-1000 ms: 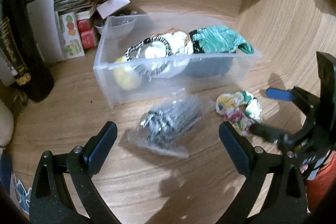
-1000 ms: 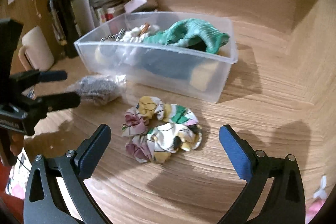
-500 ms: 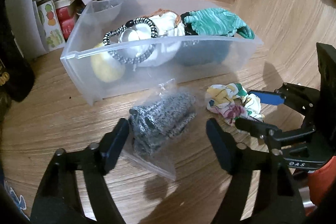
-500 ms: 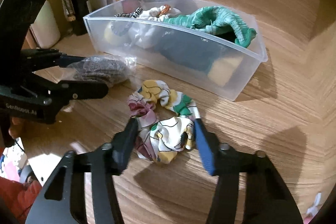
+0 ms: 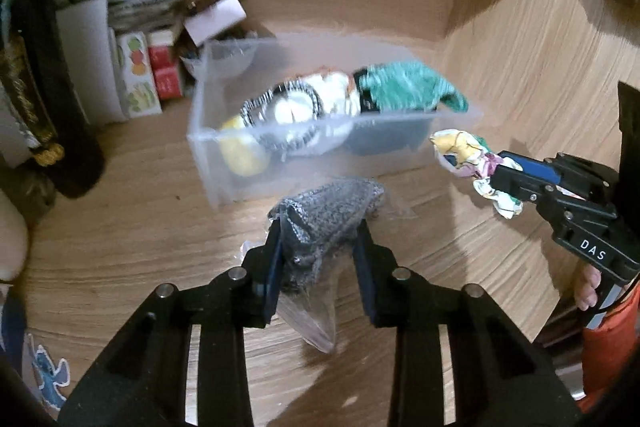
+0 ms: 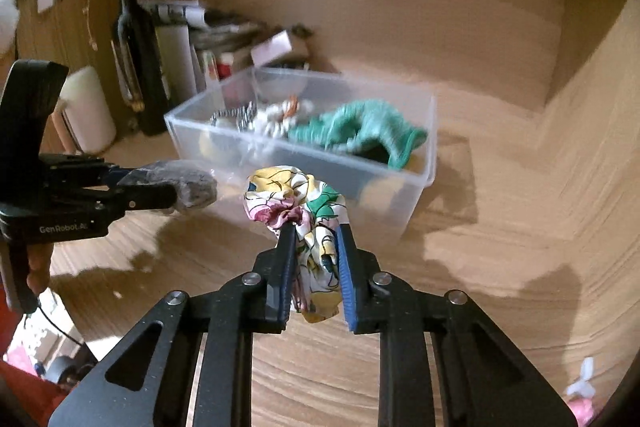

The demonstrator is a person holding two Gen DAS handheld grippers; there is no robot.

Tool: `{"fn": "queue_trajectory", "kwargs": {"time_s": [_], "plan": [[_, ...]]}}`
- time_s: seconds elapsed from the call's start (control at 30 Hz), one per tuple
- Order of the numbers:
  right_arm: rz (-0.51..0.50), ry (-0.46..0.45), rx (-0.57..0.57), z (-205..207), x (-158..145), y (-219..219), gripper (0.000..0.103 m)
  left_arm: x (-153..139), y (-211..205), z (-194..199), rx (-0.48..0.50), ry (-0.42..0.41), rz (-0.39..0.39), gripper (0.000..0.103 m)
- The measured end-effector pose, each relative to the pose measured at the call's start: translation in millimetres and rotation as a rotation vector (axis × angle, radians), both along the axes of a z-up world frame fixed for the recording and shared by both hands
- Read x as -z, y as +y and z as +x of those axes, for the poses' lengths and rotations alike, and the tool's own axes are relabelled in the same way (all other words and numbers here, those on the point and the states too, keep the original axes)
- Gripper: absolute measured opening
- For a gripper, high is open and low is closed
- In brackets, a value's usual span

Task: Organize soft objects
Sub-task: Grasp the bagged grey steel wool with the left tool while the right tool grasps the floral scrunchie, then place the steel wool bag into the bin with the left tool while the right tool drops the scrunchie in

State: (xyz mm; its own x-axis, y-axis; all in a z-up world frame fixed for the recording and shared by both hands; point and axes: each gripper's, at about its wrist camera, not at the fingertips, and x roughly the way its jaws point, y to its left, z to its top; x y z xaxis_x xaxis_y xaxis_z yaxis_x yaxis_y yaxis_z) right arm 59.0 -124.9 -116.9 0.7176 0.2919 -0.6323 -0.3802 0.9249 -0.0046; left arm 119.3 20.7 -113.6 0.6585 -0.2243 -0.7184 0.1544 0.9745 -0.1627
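Note:
My left gripper point(image 5: 320, 227) is shut on a clear bag holding a grey knitted item point(image 5: 328, 211) and holds it above the wooden surface, in front of the clear plastic bin point(image 5: 212, 163). My right gripper point(image 6: 314, 231) is shut on a floral scrunchie point(image 6: 296, 195) and holds it lifted just before the bin point(image 6: 420, 187). The bin holds a green knitted cloth point(image 6: 368, 127), a striped hair band point(image 5: 280, 99) and white and yellow soft items. The bagged item point(image 6: 188, 183) and left gripper point(image 6: 172, 187) show in the right wrist view; the scrunchie point(image 5: 464, 151) and right gripper point(image 5: 496, 171) show in the left.
A dark bottle point(image 6: 136, 59), boxes and papers point(image 5: 132, 67) stand behind the bin at the left. A white mug point(image 6: 88, 111) stands at the far left. Wooden walls close the back and the right side point(image 6: 592, 147).
Both grippers have closed: the left on the bagged grey item, the right on the scrunchie. Both things are now lifted off the surface, nearer the bin.

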Motion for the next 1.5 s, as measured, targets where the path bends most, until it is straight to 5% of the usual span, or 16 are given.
{"fn": "queue_trajectory", "kwargs": {"time_s": [0.43,0.73,1.2,1.5], "plan": [[0.029,-0.143,0.039,9,-46,-3,0.018,-72,21,-9,-0.068,-0.203,-0.017,0.033],[0.036,-0.203,0.04,32,-60,2,0.018,-89,33,10,-0.113,-0.285,-0.025,0.033],[0.083,-0.157,-0.013,79,-50,25,0.018,-49,27,71,-0.101,-0.187,-0.023,0.033],[0.049,-0.001,-0.03,115,-12,37,0.019,-17,8,100,-0.067,-0.108,0.022,0.033]]}}
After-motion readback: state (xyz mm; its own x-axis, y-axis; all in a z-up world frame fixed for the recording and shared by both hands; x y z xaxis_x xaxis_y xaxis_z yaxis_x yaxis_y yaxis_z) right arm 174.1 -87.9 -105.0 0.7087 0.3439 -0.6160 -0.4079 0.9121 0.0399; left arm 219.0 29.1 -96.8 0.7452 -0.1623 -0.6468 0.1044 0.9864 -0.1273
